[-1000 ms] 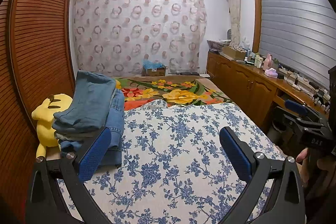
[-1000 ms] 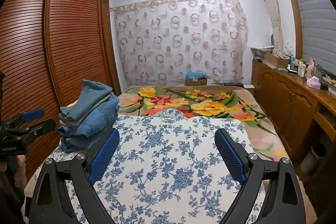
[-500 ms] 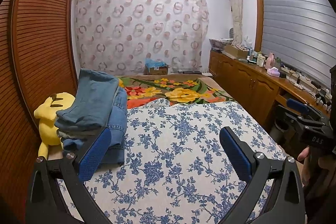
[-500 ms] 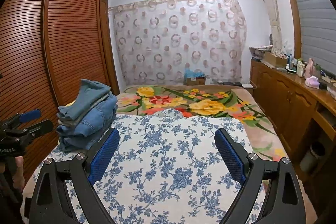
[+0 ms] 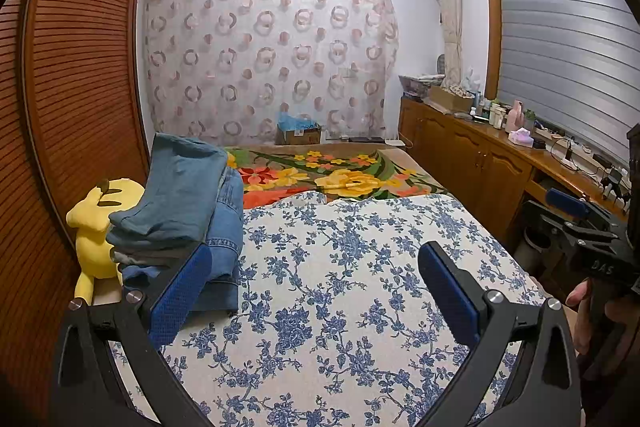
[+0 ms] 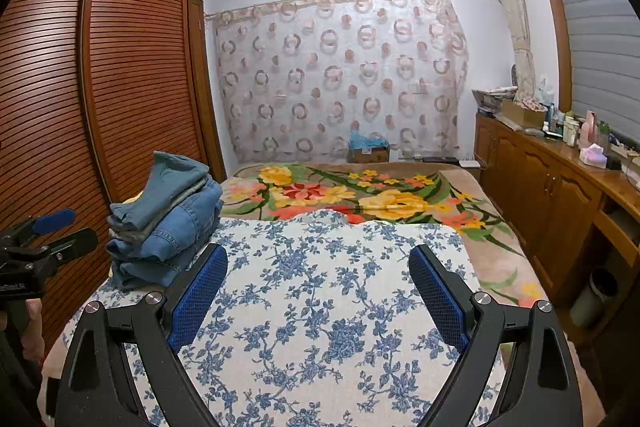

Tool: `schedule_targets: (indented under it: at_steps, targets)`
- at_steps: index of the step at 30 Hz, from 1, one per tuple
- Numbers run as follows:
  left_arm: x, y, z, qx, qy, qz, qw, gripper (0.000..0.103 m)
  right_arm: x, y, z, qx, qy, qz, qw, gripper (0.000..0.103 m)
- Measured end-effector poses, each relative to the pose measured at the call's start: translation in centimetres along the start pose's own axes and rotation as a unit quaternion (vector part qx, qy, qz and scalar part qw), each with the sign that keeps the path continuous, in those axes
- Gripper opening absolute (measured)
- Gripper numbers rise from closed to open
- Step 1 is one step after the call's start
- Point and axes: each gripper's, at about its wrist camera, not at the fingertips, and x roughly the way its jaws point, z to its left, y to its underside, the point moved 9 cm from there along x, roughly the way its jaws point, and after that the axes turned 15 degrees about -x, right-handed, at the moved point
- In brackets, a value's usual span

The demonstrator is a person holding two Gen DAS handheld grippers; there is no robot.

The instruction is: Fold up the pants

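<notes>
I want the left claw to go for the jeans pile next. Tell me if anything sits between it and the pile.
Nothing visible stands in the way. The left claw is open above the blue-flowered cover, and the pile of folded jeans lies just ahead by its left finger. The yellow plush toy sits beyond the pile, beside the wardrobe.

Little has changed. Through the left wrist camera, the jeans stack (image 5: 180, 211) and the yellow plush (image 5: 94, 227) have slid slightly right and down in view over the last second, so the left gripper (image 5: 316, 291) has turned a touch leftward. Through the right wrist camera, the stack (image 6: 168, 223) has drifted slightly up and right. Both sets of fingers have kept the same wide gap.
</notes>
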Motion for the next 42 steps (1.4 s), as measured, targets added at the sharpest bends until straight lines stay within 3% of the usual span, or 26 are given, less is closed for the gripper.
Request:
schedule_targets:
  at_steps: [42]
  targets:
    - [-0.07, 0.31, 0.03, 0.000, 0.001, -0.002, 1.0000, 0.103, -0.21, 0.49, -0.42, 0.000, 0.001, -0.001, 1.000, 0.093]
